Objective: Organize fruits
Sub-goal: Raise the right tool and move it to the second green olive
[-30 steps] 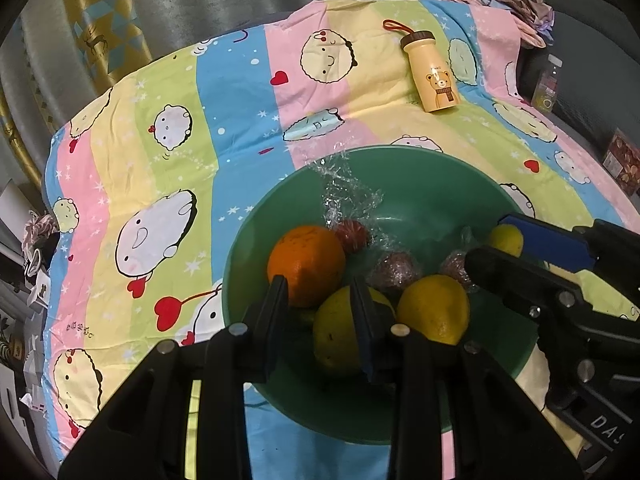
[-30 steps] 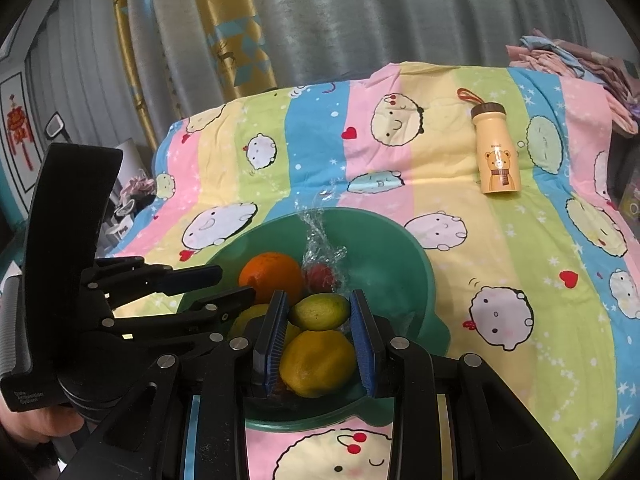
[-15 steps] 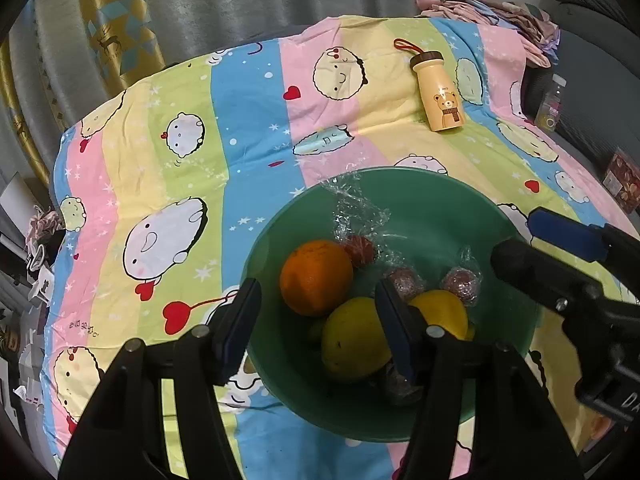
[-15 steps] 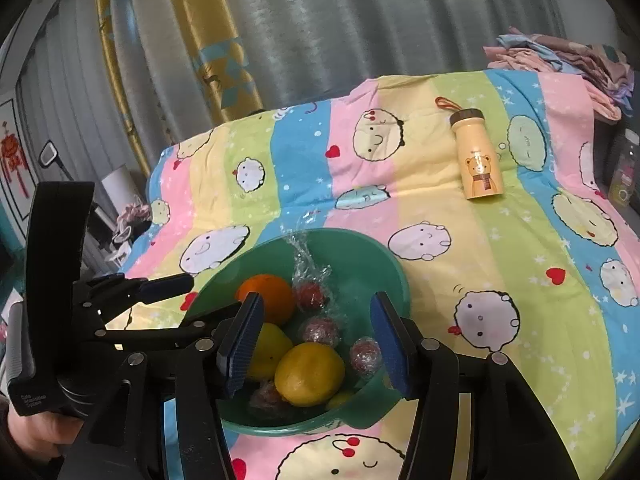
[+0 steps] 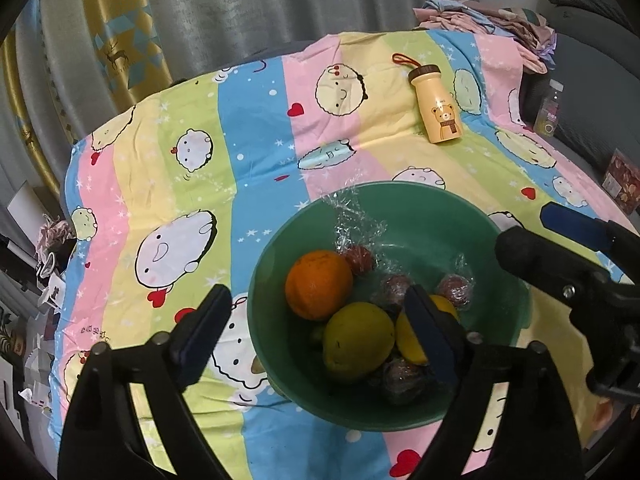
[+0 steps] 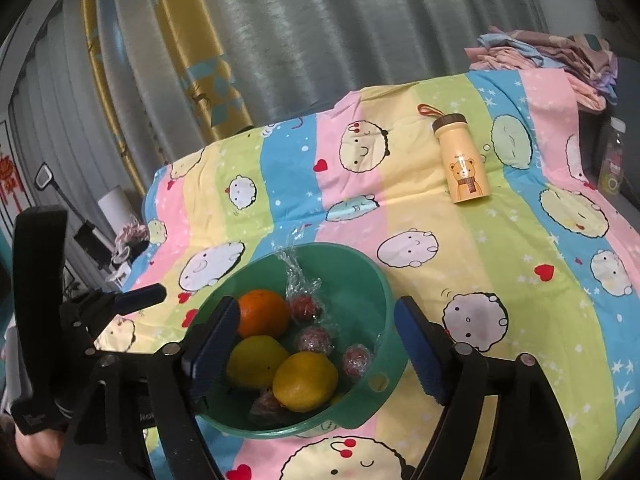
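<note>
Left wrist view shows me the left tongs (image 5: 316, 330) spread wide and released, holding nothing, poised above the near-left rim of the green bowl (image 5: 420, 208), with one finger over the cartoon-print sheet (image 5: 256, 128) and the other over the fruit. Inside the bowl I see an orange (image 5: 319, 285) on the left, a yellow-green lemon (image 5: 358, 342) in front of it, and a second yellow lemon (image 5: 408, 340) partly hidden behind the right finger. Several small red fruits in clear wrap (image 5: 454, 290) lie around them, one with its crinkled plastic tail (image 5: 352, 216) standing up toward the far rim. From the right wrist view, the right tongs (image 6: 316, 344) are likewise released and hold nothing, their fingers straddling the bowl (image 6: 360, 268), one over the orange (image 6: 264, 314) side and the other just outside the right rim. There I count the two lemons (image 6: 306, 380) side by side near the front of the bowl and three wrapped red fruits (image 6: 314, 338) behind them. A yellow bear-print bottle (image 6: 462, 166) with a brown cap lies on its side on the sheet, well apart from the bowl toward the far right. Folded clothes (image 6: 548, 58) are piled at the far right corner, and grey and gold curtains (image 6: 280, 40) hang behind. The other tongs show at the edge of each view.
</note>
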